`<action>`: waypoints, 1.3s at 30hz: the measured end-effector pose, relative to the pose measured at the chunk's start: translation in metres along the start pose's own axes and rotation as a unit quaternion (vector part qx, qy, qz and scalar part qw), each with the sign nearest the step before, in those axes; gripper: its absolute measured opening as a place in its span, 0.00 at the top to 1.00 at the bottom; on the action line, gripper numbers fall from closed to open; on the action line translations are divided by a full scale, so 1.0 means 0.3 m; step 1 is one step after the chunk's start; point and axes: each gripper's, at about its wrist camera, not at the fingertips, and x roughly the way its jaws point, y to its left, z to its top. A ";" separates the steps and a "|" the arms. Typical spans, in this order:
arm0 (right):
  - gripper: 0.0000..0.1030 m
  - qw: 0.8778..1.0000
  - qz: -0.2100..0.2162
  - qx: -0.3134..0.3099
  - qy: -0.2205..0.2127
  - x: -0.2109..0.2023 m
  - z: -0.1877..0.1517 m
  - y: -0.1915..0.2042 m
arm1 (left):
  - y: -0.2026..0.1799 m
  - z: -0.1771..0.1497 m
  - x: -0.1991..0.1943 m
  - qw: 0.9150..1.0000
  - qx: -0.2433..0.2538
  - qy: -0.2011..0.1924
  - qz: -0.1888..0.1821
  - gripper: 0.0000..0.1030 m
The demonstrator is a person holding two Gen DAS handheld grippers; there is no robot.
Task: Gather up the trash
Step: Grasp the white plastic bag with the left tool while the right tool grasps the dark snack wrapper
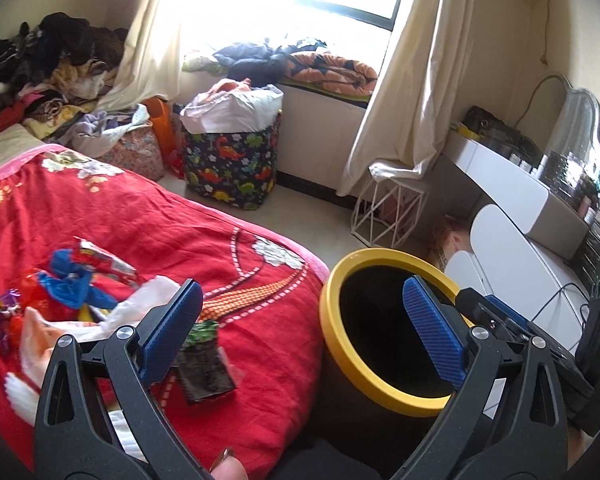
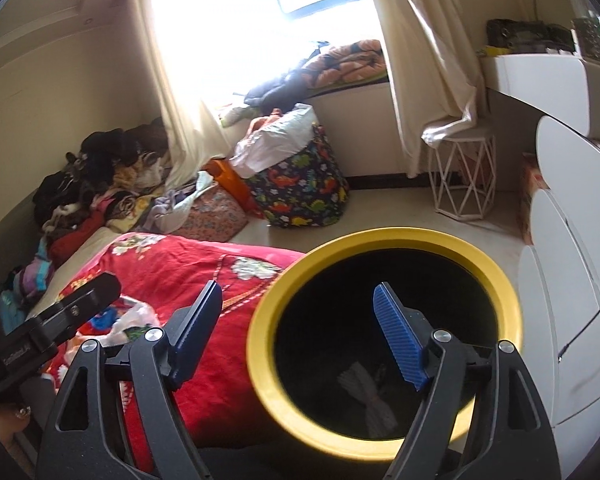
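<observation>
A black bin with a yellow rim (image 1: pixel 340 344) (image 2: pixel 380 240) stands on the floor against the bed's red blanket (image 1: pixel 140 216) (image 2: pixel 172 264). My right gripper (image 2: pixel 300 334) hangs open over the bin's mouth with nothing between its fingers. A pale crumpled piece (image 2: pixel 364 396) lies at the bottom of the bin. My left gripper (image 1: pixel 300 328) is open and empty above the edge of the bed. On the blanket to its left lie a dark wrapper (image 1: pixel 206 372), white tissue (image 1: pixel 140 304), a blue wrapper (image 1: pixel 72 284), a red pack (image 1: pixel 104 264) and a purple wrapper (image 1: pixel 4 312).
A dinosaur-print basket (image 1: pixel 232 164) (image 2: pixel 304 188) stuffed with bags stands by the window wall. A white wire stool (image 1: pixel 388 212) (image 2: pixel 464 180) and white drawers (image 1: pixel 500 240) (image 2: pixel 572 280) are to the right of the bin. Clothes (image 1: pixel 48 60) are heaped at the far end of the bed.
</observation>
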 end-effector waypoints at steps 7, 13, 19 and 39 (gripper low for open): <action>0.26 0.999 0.024 -0.024 -0.004 -0.008 -0.004 0.072 | 0.061 0.011 -0.052 1.000 -0.015 -0.018 0.017 0.11; 0.25 0.998 0.049 -0.042 -0.002 -0.013 -0.006 0.136 | 0.115 0.010 -0.095 0.999 -0.024 -0.030 0.031 0.11; 0.24 0.996 0.068 -0.063 0.006 -0.009 -0.017 0.203 | 0.168 0.009 -0.135 0.998 -0.034 -0.041 0.045 0.11; 0.22 0.983 0.118 -0.129 0.050 0.048 -0.060 0.403 | 0.397 0.017 -0.227 0.990 -0.080 -0.055 0.104 0.11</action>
